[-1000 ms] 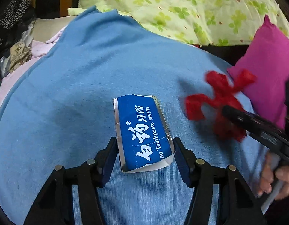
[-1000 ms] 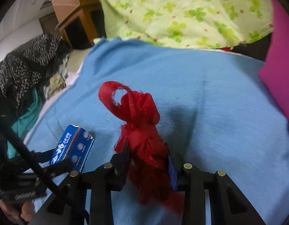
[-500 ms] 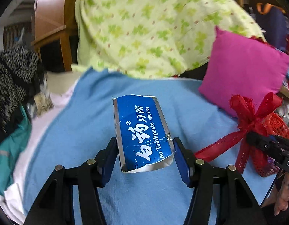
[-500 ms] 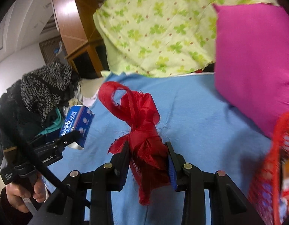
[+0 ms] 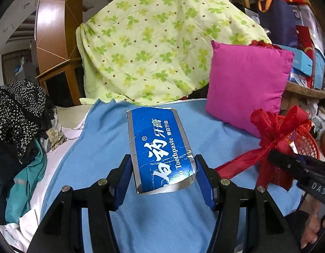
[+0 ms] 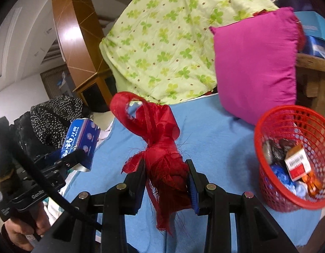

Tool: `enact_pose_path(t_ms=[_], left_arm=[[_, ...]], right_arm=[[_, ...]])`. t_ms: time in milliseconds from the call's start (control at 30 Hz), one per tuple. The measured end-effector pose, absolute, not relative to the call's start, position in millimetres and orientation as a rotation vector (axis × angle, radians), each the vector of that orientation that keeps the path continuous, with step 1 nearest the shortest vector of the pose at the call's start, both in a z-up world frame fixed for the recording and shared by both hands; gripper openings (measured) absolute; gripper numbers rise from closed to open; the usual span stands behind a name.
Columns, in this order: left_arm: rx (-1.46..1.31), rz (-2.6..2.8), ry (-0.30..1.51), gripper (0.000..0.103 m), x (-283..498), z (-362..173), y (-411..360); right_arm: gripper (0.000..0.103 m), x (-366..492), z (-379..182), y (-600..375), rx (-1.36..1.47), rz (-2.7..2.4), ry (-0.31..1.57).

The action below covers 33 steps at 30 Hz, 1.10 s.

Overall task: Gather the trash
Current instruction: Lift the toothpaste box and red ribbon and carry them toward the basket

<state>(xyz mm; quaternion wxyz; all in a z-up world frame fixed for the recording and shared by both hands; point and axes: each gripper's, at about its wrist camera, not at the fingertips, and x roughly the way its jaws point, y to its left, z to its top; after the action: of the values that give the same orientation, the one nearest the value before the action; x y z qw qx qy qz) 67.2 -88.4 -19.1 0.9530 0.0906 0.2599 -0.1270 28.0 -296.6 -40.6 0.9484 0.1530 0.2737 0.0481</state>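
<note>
My left gripper (image 5: 162,168) is shut on a blue toothpaste box (image 5: 160,147) and holds it up above the blue blanket (image 5: 103,139). The box also shows at the left of the right wrist view (image 6: 80,141). My right gripper (image 6: 165,172) is shut on a frayed red ribbon bow (image 6: 160,147), also lifted off the blanket; the bow shows in the left wrist view (image 5: 274,135). A red mesh basket (image 6: 265,145) holding several wrappers and a small carton stands on the blanket to the right of the right gripper.
A magenta pillow (image 5: 244,80) leans at the back right, next to the basket. A green clover-print quilt (image 5: 158,42) is piled behind the blanket. Dark clothes (image 5: 17,109) lie heaped to the left. Wooden furniture (image 5: 55,42) stands behind.
Both grippers have lifted their loads off the blanket and tilted up. The right gripper has swung right, bringing the red basket into view.
</note>
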Motion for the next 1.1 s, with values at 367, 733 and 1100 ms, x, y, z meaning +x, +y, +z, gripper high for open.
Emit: enact_pose_path(t_ms=[367, 733, 1100], left_arm=[[0.241, -0.276, 0.505, 0.061, 42, -16, -115], [0.269, -0.29, 0.48, 0.061, 30, -8, -130], [0.289, -0.308, 0.461, 0.061, 23, -3, -140]], right_arm=[[0.038, -2, -50, -311, 0.348, 0.071, 0.545], [0.038, -28, -39, -320, 0.347, 0.062, 0.492], [0.038, -44, -23, -332, 0.347, 0.04, 0.453]])
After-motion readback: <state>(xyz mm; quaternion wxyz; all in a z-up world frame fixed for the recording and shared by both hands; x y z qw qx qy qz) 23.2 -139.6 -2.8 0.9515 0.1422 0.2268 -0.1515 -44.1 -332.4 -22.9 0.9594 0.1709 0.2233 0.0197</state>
